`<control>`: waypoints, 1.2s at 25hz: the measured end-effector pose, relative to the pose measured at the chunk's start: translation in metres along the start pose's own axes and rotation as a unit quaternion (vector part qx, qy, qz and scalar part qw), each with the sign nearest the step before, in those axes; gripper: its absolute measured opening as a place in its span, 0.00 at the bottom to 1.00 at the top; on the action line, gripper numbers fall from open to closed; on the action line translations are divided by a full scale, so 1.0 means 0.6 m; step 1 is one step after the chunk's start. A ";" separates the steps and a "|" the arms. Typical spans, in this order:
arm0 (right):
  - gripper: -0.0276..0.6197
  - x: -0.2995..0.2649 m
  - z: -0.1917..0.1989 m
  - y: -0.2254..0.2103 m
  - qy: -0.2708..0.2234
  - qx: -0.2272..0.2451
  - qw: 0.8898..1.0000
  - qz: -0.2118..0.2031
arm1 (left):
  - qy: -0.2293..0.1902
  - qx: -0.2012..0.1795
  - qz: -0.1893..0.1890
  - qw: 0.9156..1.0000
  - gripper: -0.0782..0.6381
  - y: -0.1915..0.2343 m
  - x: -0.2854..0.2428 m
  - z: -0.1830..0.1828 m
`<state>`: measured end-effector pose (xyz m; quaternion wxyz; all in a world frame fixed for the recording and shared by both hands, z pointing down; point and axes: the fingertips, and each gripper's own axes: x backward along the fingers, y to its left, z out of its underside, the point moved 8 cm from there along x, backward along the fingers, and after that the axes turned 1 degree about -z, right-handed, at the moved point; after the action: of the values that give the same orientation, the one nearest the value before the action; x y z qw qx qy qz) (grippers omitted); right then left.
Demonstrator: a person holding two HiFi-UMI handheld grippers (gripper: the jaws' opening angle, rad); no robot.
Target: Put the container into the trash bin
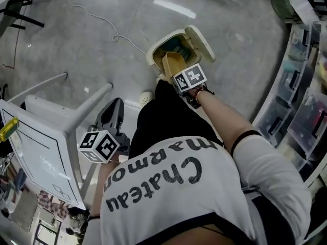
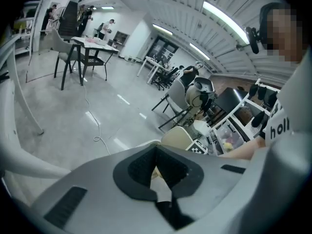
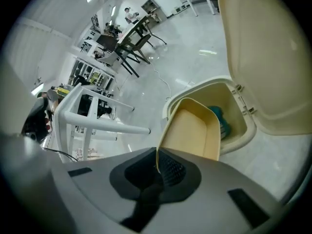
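The container [image 3: 195, 130] is a shallow yellow tub. My right gripper [image 3: 158, 167] is shut on its near rim and holds it tilted over the mouth of the cream trash bin [image 3: 246, 130]. The bin's lid [image 3: 263, 57] stands flipped open behind it, and something teal [image 3: 223, 122] lies inside. From the head view, the container [image 1: 172, 64] hangs at the bin's [image 1: 156, 49] near edge, just ahead of my right gripper [image 1: 180, 78]. My left gripper [image 1: 113, 112] hangs low beside the person's leg, shut and holding nothing; its jaws [image 2: 157, 155] meet at the tips.
A white table [image 1: 41, 137] with a slanted leg [image 1: 89, 103] stands at the left, close to my left gripper. A cable [image 1: 102, 19] trails over the grey floor. Shelves of clear drawers [image 1: 299, 91] line the right side. Tables and chairs [image 2: 83, 52] stand far off.
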<state>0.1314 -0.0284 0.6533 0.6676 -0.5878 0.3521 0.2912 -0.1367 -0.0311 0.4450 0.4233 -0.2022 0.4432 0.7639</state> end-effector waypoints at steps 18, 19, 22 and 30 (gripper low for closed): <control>0.10 -0.095 -0.046 -0.072 0.094 0.098 0.990 0.034 | -0.005 0.050 -0.075 0.996 0.14 0.030 0.022 0.031; 0.10 -0.099 -0.051 -0.075 0.098 0.101 0.989 0.038 | -0.005 0.051 -0.077 0.996 0.14 0.033 0.022 0.030; 0.09 -0.106 -0.066 -0.089 0.114 0.104 0.986 0.056 | -0.005 0.056 -0.088 0.995 0.14 0.047 0.017 0.022; 0.09 -0.119 -0.102 -0.134 0.150 0.123 0.976 0.099 | 0.002 0.057 -0.099 0.993 0.14 0.064 0.000 -0.005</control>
<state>0.1462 -0.0981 0.7544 0.6422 -0.5008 0.5377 0.2185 -0.1688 -0.0432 0.4627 0.5071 -0.2221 0.4649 0.6910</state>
